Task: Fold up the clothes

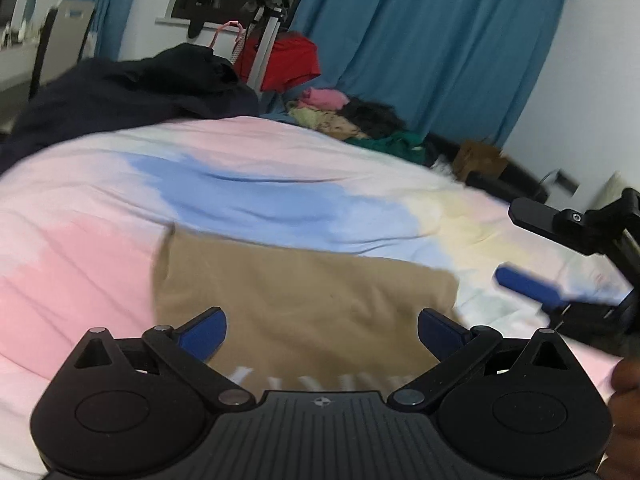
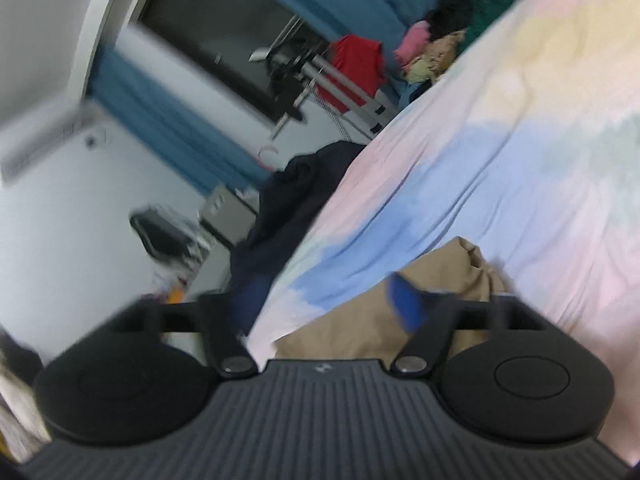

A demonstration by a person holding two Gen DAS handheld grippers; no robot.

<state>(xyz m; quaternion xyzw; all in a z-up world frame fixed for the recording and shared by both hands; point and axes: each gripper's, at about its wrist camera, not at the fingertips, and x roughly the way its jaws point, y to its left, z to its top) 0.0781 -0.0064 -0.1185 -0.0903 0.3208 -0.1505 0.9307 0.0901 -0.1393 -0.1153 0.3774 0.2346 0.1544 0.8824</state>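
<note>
A tan garment (image 1: 296, 300) lies folded flat on the pastel pink, blue and yellow bedsheet (image 1: 248, 184), with white lettering at its near edge. My left gripper (image 1: 322, 332) hovers over that near edge, open, its blue pads (image 1: 204, 336) wide apart and empty. At the right of the left wrist view my right gripper (image 1: 520, 252) is open beside the garment's right edge. The right wrist view is tilted and blurred. There the tan garment (image 2: 360, 316) lies under my right gripper (image 2: 326, 304), whose blue pad (image 2: 406, 304) is over the cloth.
A dark navy garment (image 1: 132, 88) is heaped at the bed's far left. Beyond the bed are a red garment on a metal rack (image 1: 292, 64), a pile of mixed clothes (image 1: 340, 116), blue curtains (image 1: 420, 40) and a brown box (image 1: 480, 160). A hand (image 1: 628, 392) shows at the lower right.
</note>
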